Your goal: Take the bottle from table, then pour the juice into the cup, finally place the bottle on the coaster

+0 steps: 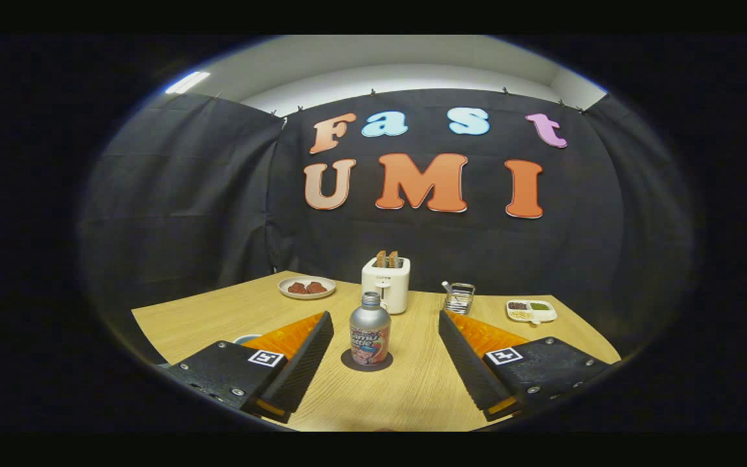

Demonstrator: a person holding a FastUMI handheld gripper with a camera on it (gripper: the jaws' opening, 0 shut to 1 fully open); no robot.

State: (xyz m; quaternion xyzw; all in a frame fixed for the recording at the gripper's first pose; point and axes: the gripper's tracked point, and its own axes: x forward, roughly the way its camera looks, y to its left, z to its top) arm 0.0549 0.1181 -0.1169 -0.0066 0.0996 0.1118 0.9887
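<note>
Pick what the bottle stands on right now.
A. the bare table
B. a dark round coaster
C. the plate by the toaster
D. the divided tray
B: the bottle stands upright on the dark round coaster, whose rim shows around its base, between the fingers of the open gripper and untouched by either.
</note>
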